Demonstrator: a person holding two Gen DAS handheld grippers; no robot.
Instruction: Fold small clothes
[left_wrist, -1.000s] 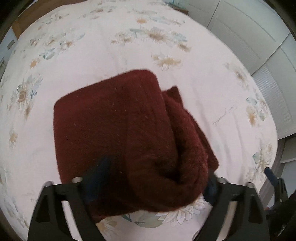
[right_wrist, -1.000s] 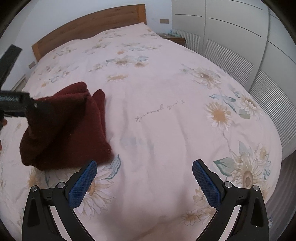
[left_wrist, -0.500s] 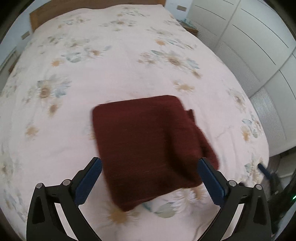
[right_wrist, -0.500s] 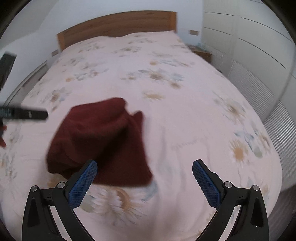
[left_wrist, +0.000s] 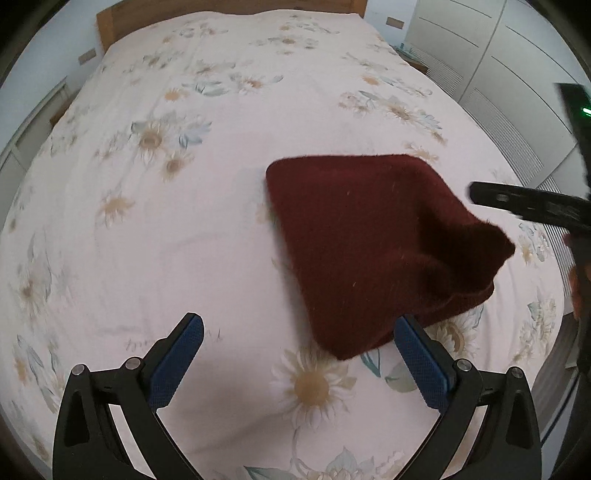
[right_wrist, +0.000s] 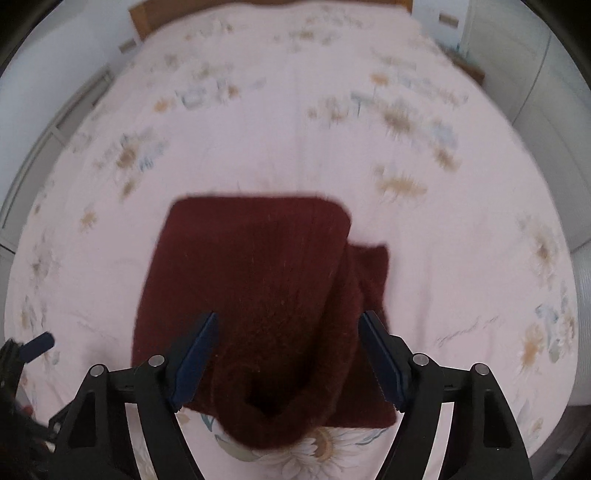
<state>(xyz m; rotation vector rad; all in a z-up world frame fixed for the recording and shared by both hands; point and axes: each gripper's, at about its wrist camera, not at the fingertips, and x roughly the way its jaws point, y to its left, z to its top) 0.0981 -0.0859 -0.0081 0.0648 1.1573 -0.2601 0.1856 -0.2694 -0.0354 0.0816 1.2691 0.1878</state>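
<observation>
A dark red fuzzy garment (left_wrist: 369, 240), folded into a thick square, lies on the flowered bedsheet (left_wrist: 147, 221). My left gripper (left_wrist: 297, 325) is open and holds nothing; the garment sits ahead and to its right, its near corner by the right finger. My right gripper (right_wrist: 289, 317) hangs over the garment (right_wrist: 251, 266), jaws closing, with the rolled near edge bulging up between the blue pads (right_wrist: 195, 350). I see no pad pressing the cloth. The right gripper's black finger (left_wrist: 524, 203) also shows at the left view's right edge.
The bedsheet (right_wrist: 295, 129) fills both views. A wooden headboard (left_wrist: 221, 11) stands at the far end and white wardrobe doors (left_wrist: 498, 55) on the right. A person's hand (left_wrist: 576, 280) shows at the right edge. The left gripper's pad (right_wrist: 37, 343) peeks in low left.
The left gripper let go of the garment, opened wide and drew back to the left. The right gripper swung from bare sheet to over the garment, and its jaws narrowed.
</observation>
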